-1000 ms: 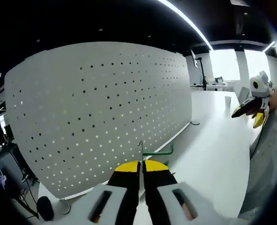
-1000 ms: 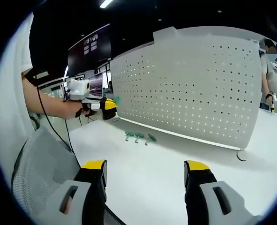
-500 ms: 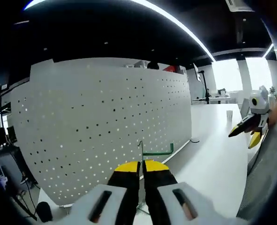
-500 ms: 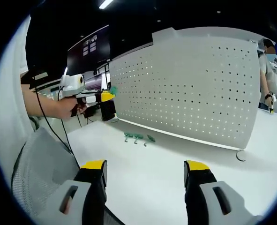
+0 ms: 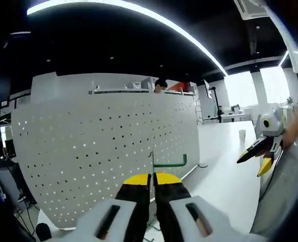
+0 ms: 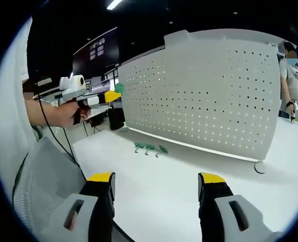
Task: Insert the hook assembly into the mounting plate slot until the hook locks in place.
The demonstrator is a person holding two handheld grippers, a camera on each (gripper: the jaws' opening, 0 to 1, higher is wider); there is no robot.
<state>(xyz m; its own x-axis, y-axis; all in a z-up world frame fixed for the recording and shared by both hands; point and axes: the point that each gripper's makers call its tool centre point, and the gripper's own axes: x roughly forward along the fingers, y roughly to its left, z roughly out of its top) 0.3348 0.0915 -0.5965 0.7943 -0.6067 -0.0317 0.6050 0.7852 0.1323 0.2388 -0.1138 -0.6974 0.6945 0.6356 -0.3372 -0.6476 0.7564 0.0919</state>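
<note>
My left gripper is shut on a green hook with a thin metal stem, held up in front of the white perforated mounting plate. In the right gripper view the left gripper shows at the left, raised, level with the plate's upper holes and a short way off its left edge, the green hook at its tip. My right gripper stands open over the white table with nothing between its jaws. It also appears in the left gripper view as the right gripper at the far right.
Several spare green hooks lie on the table at the plate's foot. A person stands behind the plate's right end. A small cup sits far down the table. A grey mesh chair back is at my left.
My left gripper has risen with the hook, from near the table to the height of the plate's upper rows. The right gripper has stayed still and open.
</note>
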